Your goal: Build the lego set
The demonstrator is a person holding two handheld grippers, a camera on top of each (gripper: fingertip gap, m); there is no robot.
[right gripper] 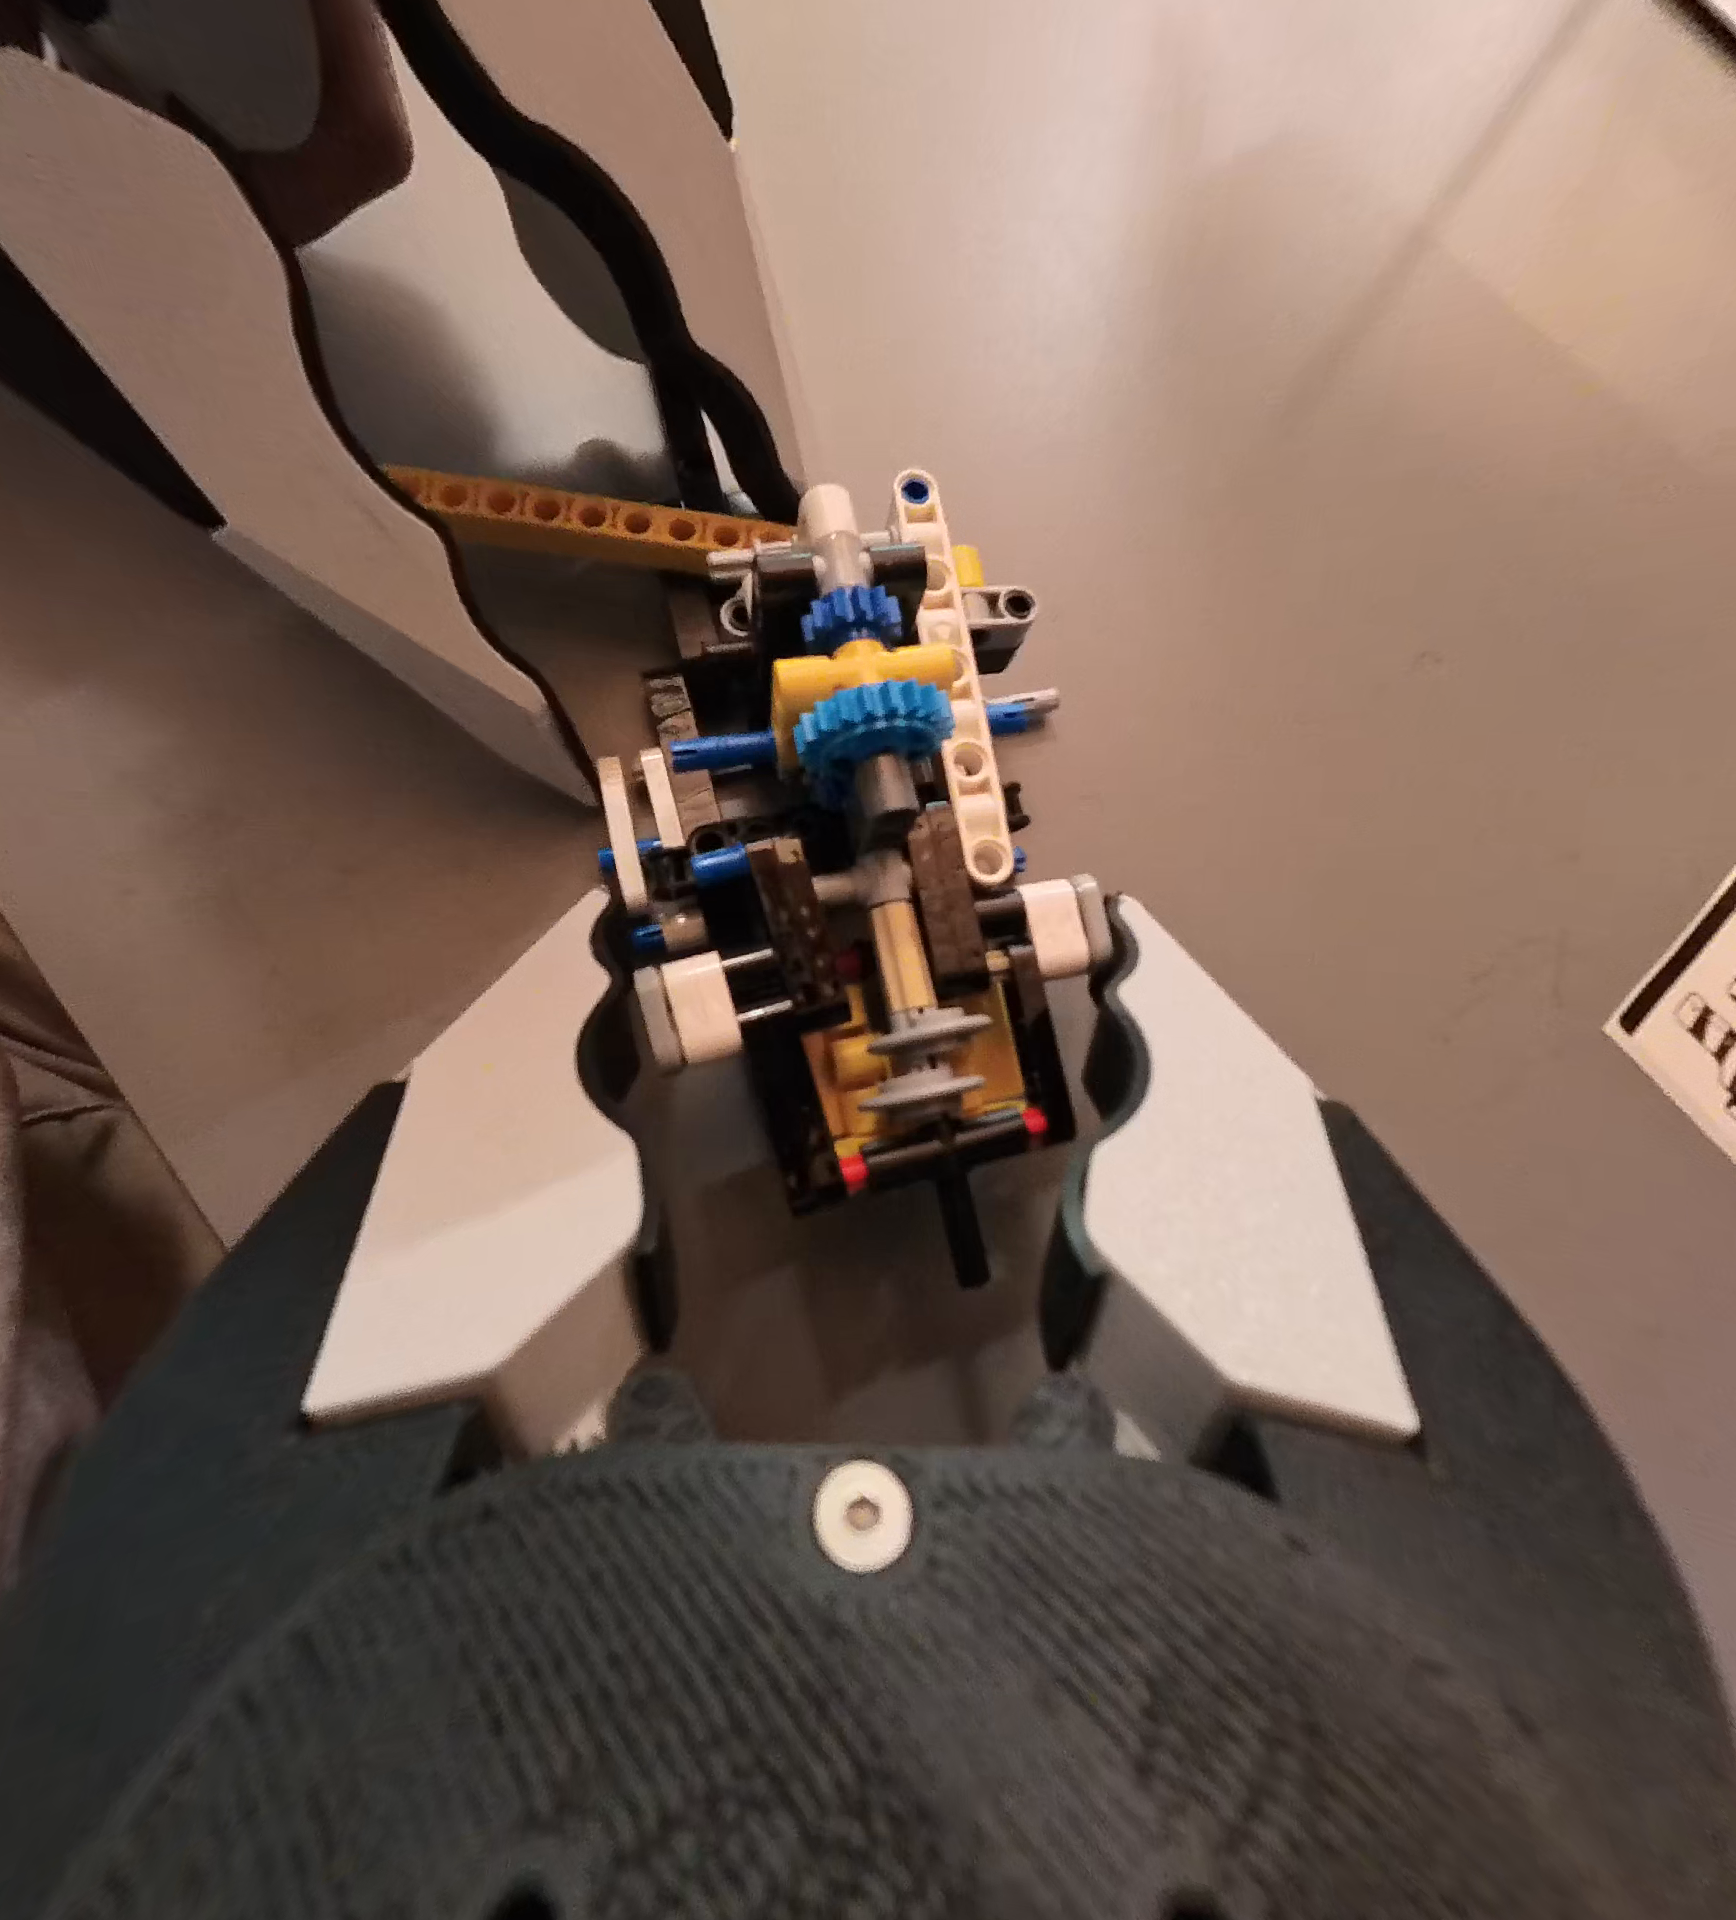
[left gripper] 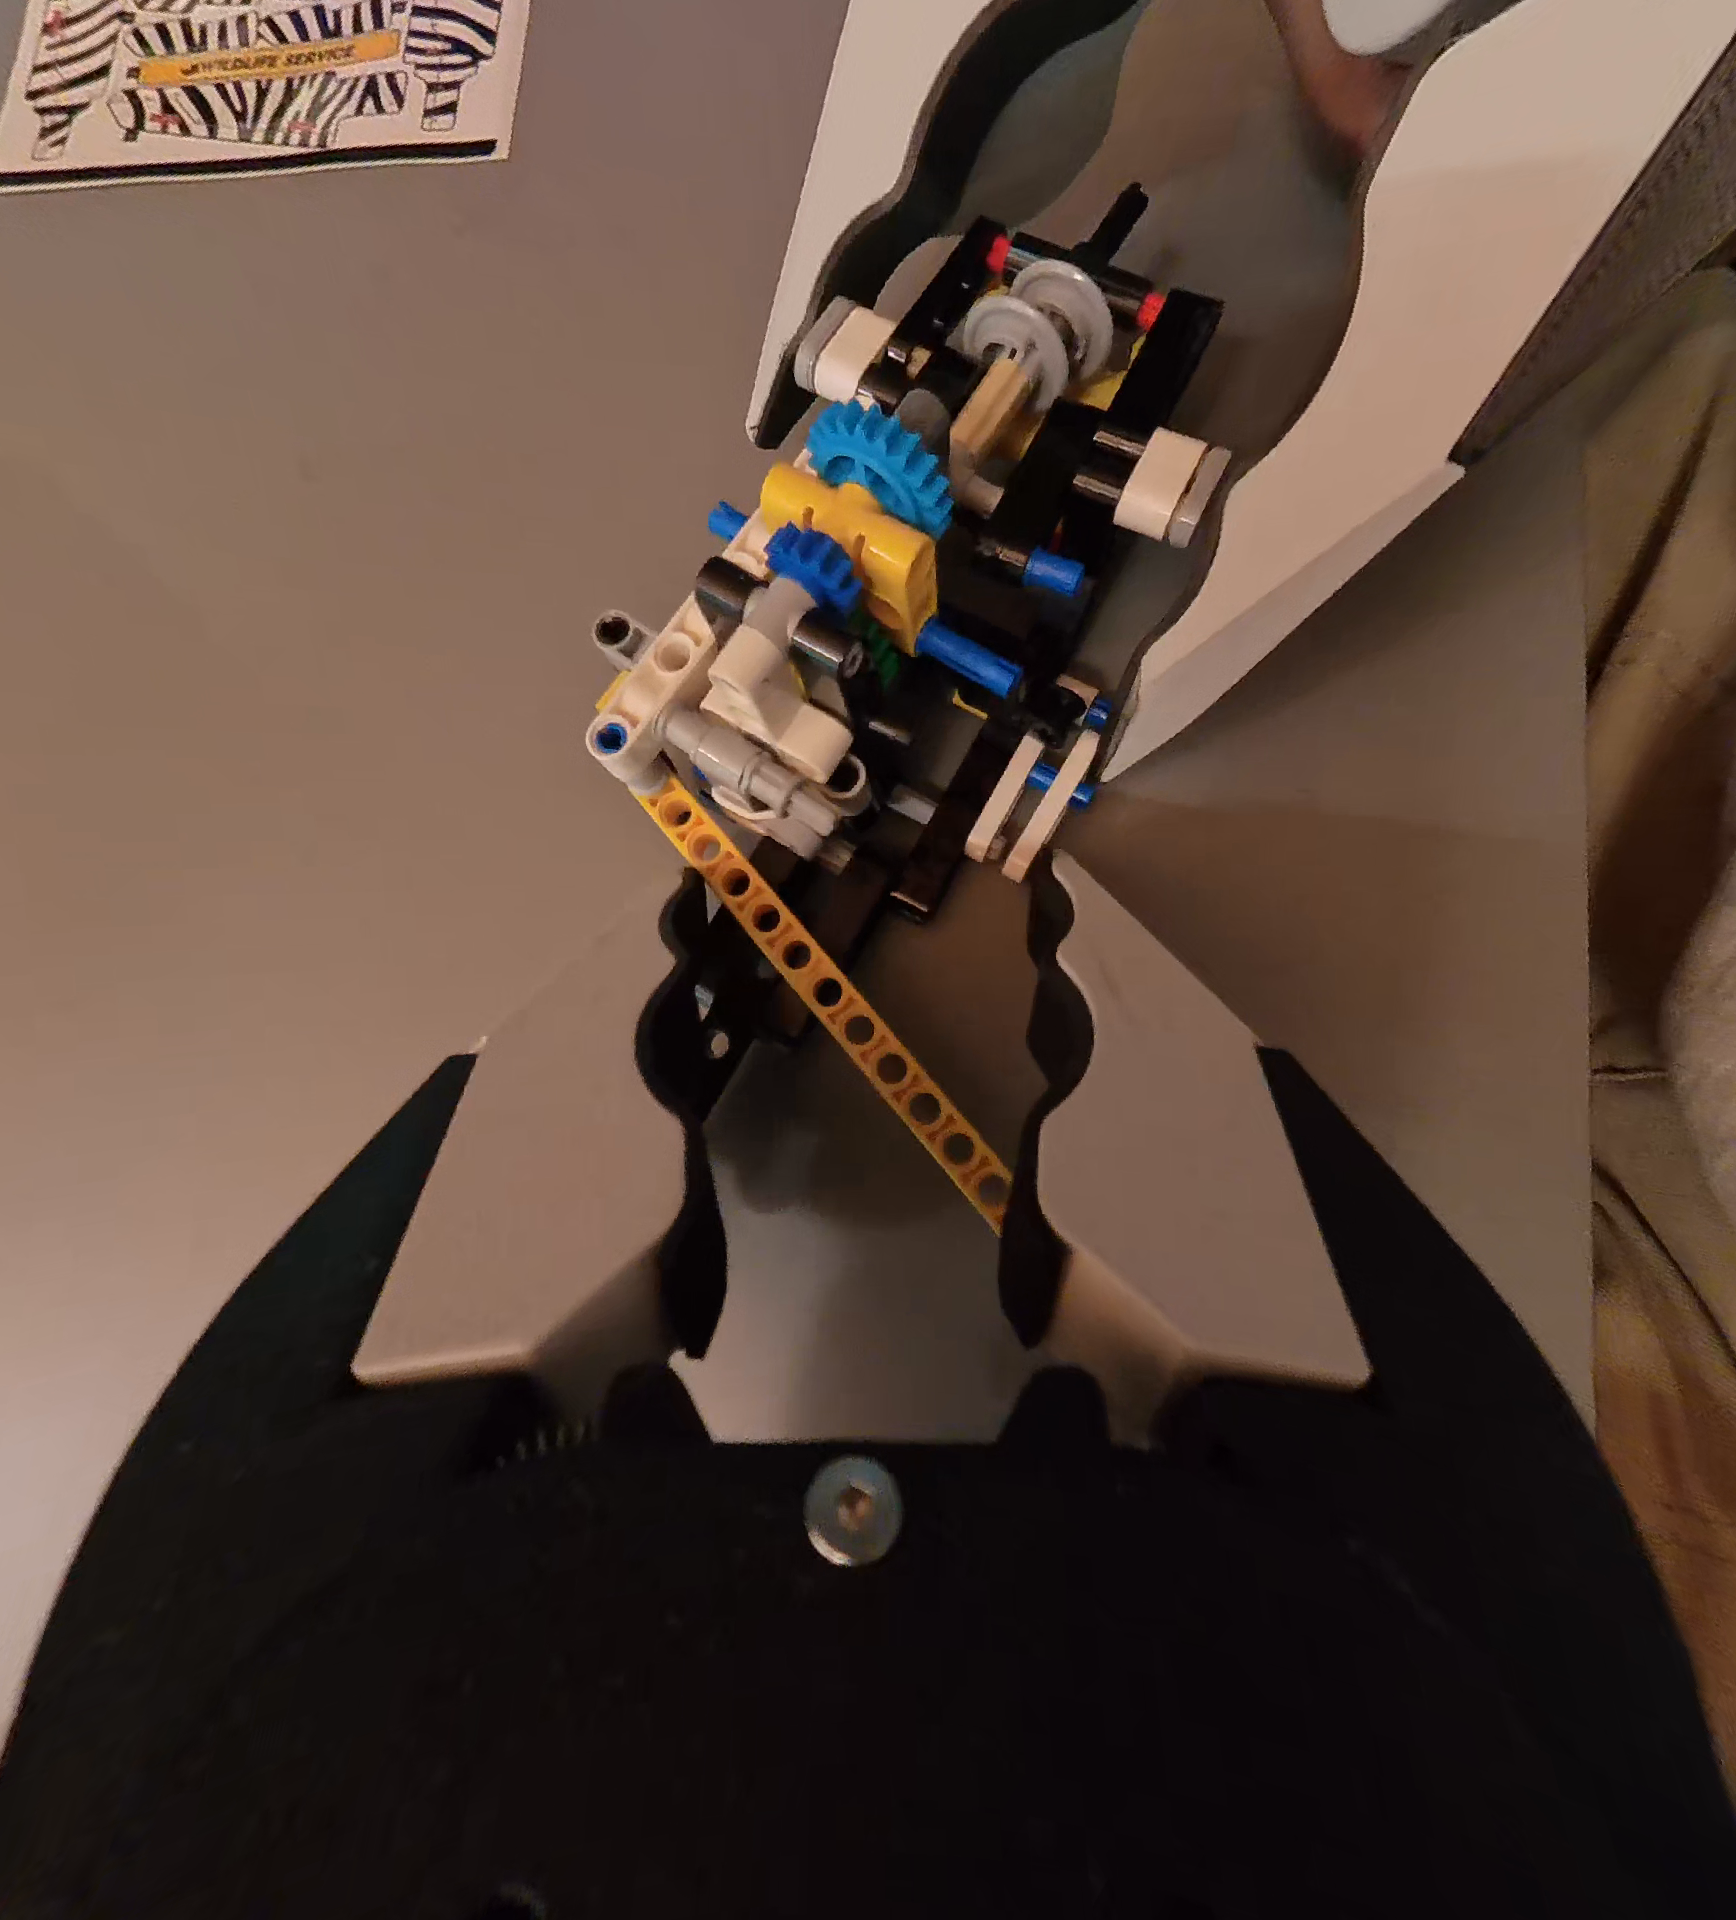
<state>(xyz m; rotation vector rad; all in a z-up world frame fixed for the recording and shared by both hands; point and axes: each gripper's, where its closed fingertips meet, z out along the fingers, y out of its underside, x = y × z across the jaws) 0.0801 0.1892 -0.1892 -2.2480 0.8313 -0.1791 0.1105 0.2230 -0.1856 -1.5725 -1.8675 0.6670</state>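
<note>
You have the half-built lego chassis [left gripper: 905,582] held in the air between both tools, well above the grey table [left gripper: 220,727], and the two grips meet it from opposite ends. Your left gripper [left gripper: 859,935] is clenched on the near end of the model, its fingers pinching the black frame where the long yellow beam [left gripper: 843,1013] runs diagonally back toward the camera; that beam sticks out loose-looking and crosses the gap between the fingers, so it is probably the piece being fitted or steadied. Your right gripper [right gripper: 853,966] is clamped across the other end, its wavy fingertips pressing on the white end caps on either side of the black frame, just beside the grey pulleys [right gripper: 926,1060]. Holding it at both ends like this seems meant to keep the body from twisting while force goes into a joint, and it leaves the gear train, the light blue gear [right gripper: 869,738] and the yellow housing [right gripper: 864,675], exposed and untouched in the middle. The sticker sheet [left gripper: 251,88] with zebra stripes lies flat on the table, well apart from the work. I judge the build to be mid-way: a drivetrain is in, no wheels or body panels show. Keep both grips firm, since a slip at either end would let the model swing.
</note>
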